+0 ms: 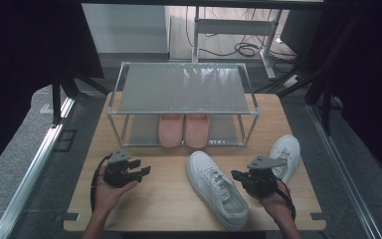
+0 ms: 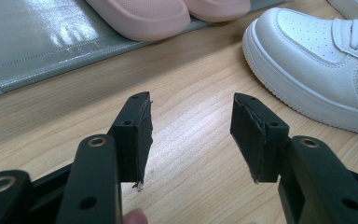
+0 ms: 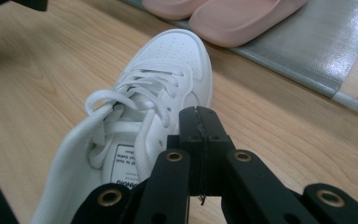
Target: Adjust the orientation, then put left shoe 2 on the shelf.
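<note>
Where shelved, pink slippers [image 1: 183,130] in rack [image 1: 183,88]

Lab or recording studio: black curtains [image 1: 25,59] enclosing wooden table [image 1: 169,199], aluminium frame rails [image 1: 30,169], cables [image 1: 243,49] trailing on floor.

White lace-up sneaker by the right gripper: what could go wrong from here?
1. The right gripper is shut with nothing between its jaws, beside the white lace-up sneaker; it must open before any grasp, or it may just push the shoe.
2. The loose laces could snag a jaw.
3. The pink slippers take the middle of the metal rack's lower shelf, so placing the sneaker there may bump them.
</note>
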A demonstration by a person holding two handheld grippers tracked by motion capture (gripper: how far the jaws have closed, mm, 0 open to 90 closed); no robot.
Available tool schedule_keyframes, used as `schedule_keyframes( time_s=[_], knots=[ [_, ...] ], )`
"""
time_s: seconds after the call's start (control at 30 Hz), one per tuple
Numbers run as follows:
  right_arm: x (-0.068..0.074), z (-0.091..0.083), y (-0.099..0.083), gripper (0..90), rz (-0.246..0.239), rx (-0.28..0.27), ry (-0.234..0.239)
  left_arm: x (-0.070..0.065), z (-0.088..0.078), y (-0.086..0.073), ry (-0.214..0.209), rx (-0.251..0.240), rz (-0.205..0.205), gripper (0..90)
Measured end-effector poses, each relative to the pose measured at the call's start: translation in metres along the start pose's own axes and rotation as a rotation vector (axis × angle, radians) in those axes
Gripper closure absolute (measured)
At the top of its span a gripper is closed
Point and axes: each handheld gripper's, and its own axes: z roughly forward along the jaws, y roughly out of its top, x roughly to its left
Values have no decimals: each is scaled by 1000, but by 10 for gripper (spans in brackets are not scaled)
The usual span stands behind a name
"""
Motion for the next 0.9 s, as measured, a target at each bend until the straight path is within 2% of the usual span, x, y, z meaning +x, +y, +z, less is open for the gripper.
schedule_keyframes(
  time_s=[0.23,0.53,0.73,0.9],
  knots=[
    [1,-10,-7,841,10,-19,10,0,-1,0,1,-8,-3,488],
    [6,-16,-11,606,8,-38,17,1,-2,1,-1,-17,-5,487],
    [9,-23,-13,581,11,-59,15,1,-1,2,-9,-18,-9,484],
    [9,-28,-17,564,35,-77,38,0,-3,1,-10,-20,-5,483]
  ],
)
